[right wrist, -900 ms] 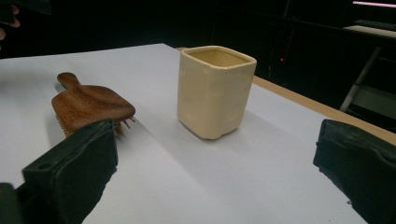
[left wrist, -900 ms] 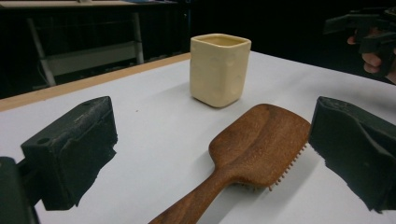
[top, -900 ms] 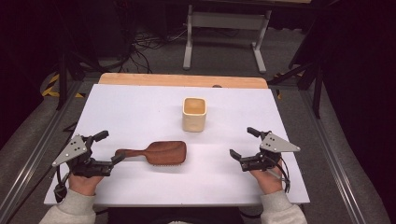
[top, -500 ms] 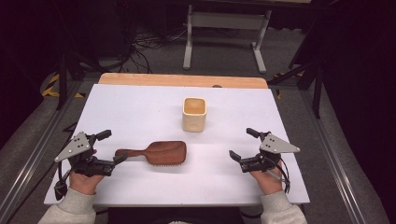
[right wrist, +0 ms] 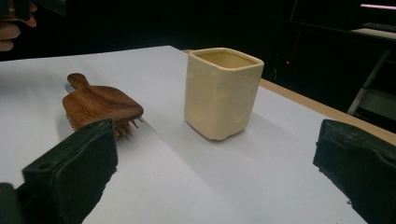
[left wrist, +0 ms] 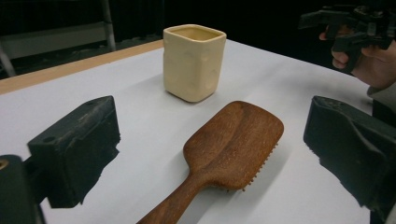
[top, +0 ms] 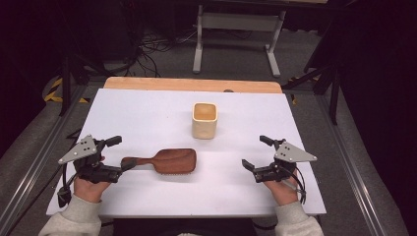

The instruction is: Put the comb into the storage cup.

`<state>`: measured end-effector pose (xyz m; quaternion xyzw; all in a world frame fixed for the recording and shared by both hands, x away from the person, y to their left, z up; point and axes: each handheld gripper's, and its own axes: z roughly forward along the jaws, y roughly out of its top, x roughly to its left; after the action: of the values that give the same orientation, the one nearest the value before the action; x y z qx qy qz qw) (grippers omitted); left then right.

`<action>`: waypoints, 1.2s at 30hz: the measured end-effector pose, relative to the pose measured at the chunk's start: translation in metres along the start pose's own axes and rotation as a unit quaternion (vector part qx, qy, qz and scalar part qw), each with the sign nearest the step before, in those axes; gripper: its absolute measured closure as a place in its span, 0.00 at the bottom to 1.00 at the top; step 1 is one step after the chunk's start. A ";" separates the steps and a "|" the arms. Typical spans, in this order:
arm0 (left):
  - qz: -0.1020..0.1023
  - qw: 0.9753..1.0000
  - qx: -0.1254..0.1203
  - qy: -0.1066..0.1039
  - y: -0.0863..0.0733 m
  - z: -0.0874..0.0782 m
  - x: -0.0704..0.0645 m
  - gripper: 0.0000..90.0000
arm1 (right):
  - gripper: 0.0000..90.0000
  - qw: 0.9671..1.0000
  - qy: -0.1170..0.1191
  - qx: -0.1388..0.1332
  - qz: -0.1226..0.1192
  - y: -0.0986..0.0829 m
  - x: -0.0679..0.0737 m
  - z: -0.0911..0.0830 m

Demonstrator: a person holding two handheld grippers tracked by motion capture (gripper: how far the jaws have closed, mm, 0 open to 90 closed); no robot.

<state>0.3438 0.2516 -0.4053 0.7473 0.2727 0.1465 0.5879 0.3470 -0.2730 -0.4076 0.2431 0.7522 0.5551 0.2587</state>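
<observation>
I judge this the approach: my left gripper (top: 117, 156), jaws apart, flanks the hairbrush (top: 162, 161) handle and must close; right gripper (top: 255, 153) idles apart.

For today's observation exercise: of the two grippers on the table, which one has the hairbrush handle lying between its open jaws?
The left gripper: the wooden hairbrush points its handle into its gap. The right gripper stands open too, apart from everything.

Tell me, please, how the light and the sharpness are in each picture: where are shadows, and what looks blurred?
High view: even light on the white table, dark surroundings, soft overall. Left gripper view: the hairbrush is sharp with a faint shadow under its bristles; the near jaws are blurred. Right gripper view: the cream cup is sharp, throwing a soft shadow; the background is nearly black.
</observation>
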 end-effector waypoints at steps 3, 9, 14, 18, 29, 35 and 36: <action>0.004 1.000 0.006 -0.004 0.005 0.003 0.002 0.07 | 0.00 1.000 0.003 -0.001 -0.002 0.000 0.001 0.001; 0.009 1.000 0.014 -0.008 0.015 0.012 0.005 0.07 | 0.00 1.000 0.008 0.002 -0.001 0.000 0.001 0.002; 0.014 0.999 0.029 -0.011 0.023 0.019 0.009 0.08 | 0.00 1.000 0.009 0.006 -0.002 0.000 0.002 0.003; 0.011 0.999 0.027 -0.020 0.027 0.024 0.013 0.09 | 0.00 1.000 0.010 0.003 -0.003 0.000 0.002 0.003; 0.021 0.998 0.047 -0.023 0.038 0.041 0.024 0.14 | 0.00 1.000 0.019 -0.008 0.011 -0.001 0.000 0.002; 0.037 0.995 0.087 -0.044 0.039 0.051 0.027 0.26 | 0.01 1.000 0.021 -0.004 0.009 -0.001 0.000 0.002; 0.036 0.994 0.089 -0.047 0.039 0.051 0.026 0.30 | 0.01 1.000 0.022 -0.005 0.010 -0.001 0.000 0.002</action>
<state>0.4016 0.2200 -0.3844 0.8120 0.2297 0.1079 0.5256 0.3488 -0.2717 -0.4089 0.2372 0.7526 0.5667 0.2373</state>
